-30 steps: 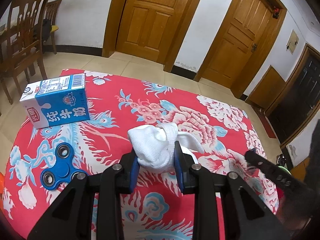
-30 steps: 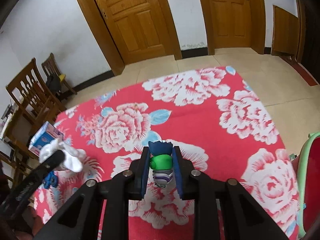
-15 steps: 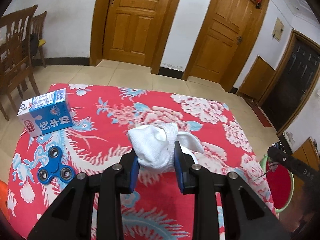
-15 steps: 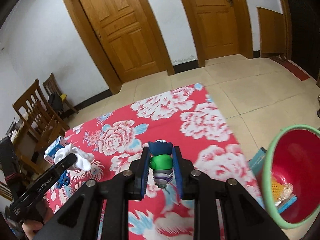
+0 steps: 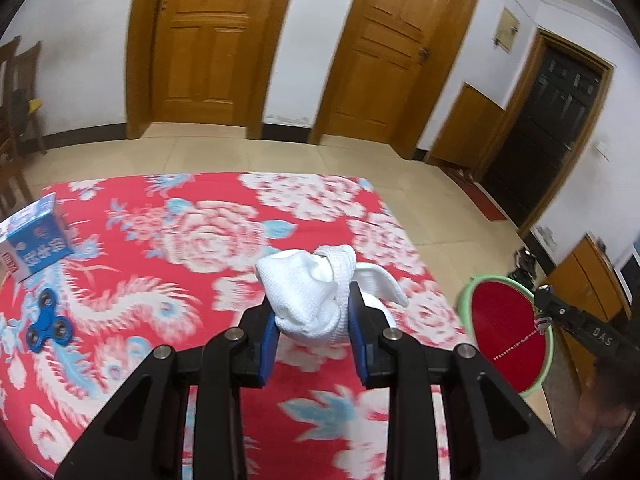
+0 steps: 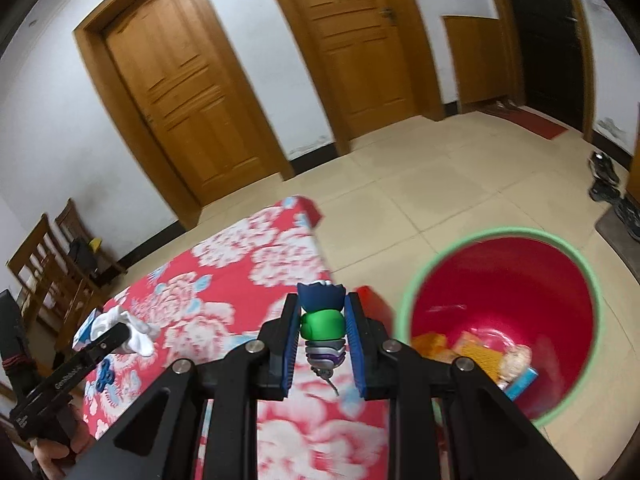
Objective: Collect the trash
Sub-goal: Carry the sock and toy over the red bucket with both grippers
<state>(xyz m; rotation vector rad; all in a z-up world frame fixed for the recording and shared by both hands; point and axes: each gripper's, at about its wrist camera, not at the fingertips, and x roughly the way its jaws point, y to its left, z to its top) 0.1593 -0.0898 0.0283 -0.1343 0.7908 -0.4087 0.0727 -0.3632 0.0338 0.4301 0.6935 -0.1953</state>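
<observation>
1. Surface: a red cloth (image 5: 224, 264) with white and blue flowers covers the table. Beyond it lie pale floor tiles, white walls and two wooden doors (image 5: 208, 40); wooden chairs (image 6: 48, 264) stand at 9 o'clock in the right wrist view.
2. On the cloth, left wrist view: a blue milk carton (image 5: 34, 236) at 9 o'clock near the edge, and a blue spinner toy (image 5: 48, 322) just below it, apart from it.
3. Bin: a red bin (image 6: 560, 292) with a green rim stands on the floor off the cloth's edge, at 3 o'clock in the right wrist view. Packets and wrappers lie in its bottom.
4. My left claw (image 5: 312, 320): closed to a moderate gap on a white knotted cloth bundle (image 5: 308, 292), pressed between both blue pads, held above the cloth.
5. My right claw (image 6: 322, 328): narrowly closed on a small toy figure (image 6: 322, 322) with a blue top, green middle and grey ribbed base; a thin wire hangs beneath. It sits over the table's edge, beside the bin's rim.
</observation>
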